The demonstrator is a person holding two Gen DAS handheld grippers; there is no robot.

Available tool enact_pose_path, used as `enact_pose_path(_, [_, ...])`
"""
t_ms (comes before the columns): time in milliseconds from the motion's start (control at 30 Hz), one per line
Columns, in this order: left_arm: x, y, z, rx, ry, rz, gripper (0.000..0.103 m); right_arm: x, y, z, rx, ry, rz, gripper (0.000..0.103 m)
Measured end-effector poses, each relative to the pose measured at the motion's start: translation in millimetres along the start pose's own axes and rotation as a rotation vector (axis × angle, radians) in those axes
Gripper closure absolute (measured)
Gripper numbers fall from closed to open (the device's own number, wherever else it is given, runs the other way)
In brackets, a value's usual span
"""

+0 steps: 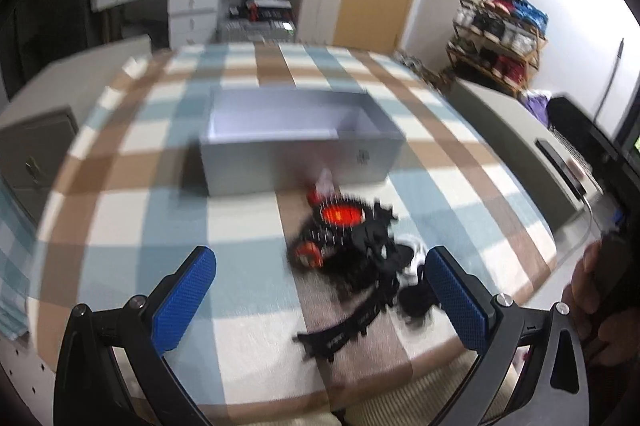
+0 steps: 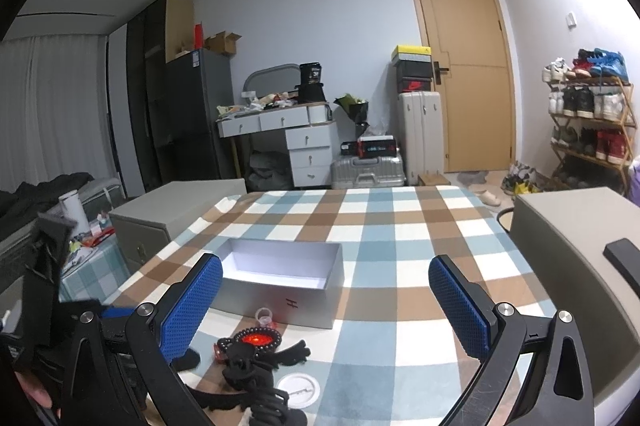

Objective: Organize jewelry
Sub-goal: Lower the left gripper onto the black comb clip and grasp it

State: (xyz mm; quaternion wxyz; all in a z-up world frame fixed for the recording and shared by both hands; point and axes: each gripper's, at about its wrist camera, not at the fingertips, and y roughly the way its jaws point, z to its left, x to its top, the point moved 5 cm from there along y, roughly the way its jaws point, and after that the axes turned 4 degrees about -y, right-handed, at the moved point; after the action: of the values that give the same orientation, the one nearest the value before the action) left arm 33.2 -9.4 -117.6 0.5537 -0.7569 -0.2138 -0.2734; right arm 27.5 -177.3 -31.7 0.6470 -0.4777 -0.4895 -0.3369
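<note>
Black-and-red tangle of beaded jewelry (image 2: 256, 350) lies on the checked tablecloth (image 2: 400, 226), just before the open grey rectangular box (image 2: 280, 278). Left gripper (image 1: 320, 298) and right gripper (image 2: 326, 306): jaws spread wide, holding nothing.

One open grey box (image 2: 280, 290), one white round badge (image 2: 298, 390), two suitcases, and one heap of dark jewelry (image 2: 256, 366).

Jewelry pile (image 2: 256, 358) lies on the table (image 2: 400, 250), before the box (image 2: 280, 278)
</note>
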Motion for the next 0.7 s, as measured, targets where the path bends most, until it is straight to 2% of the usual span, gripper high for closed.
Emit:
enact_pose_path(167, [-18, 15, -1, -0.061, 0.037, 0.116, 0.001, -7, 3, -5, -0.004, 0.015, 0.017, 0.0])
enact_pose_path(267, [-25, 19, -4, -0.093, 0.052, 0.157, 0.001, -11, 5, -7, -0.005, 0.024, 0.03, 0.0])
enact_pose_path(367, [-30, 28, -10, -0.108, 0.091, 0.209, 0.009, -13, 6, -6, -0.005, 0.028, 0.038, 0.0])
enact_pose_path(533, [-31, 31, -22, -0.078, 0.209, 0.23, 0.014, -18, 5, -5, 0.017, 0.019, 0.05, 0.0])
enact_pose_path(600, [-32, 37, -25, -0.02, 0.275, 0.241, 0.021, -19, 4, -6, 0.031, 0.027, 0.05, 0.0])
enact_pose_path(633, [-32, 38, -26, 0.007, 0.303, 0.243, 0.028, -19, 4, -6, 0.034, 0.031, 0.05, 0.0])
enact_pose_path(700, [-33, 38, -25, 0.017, 0.33, 0.254, 0.033, -20, 5, -8, 0.036, 0.038, 0.053, 0.0])
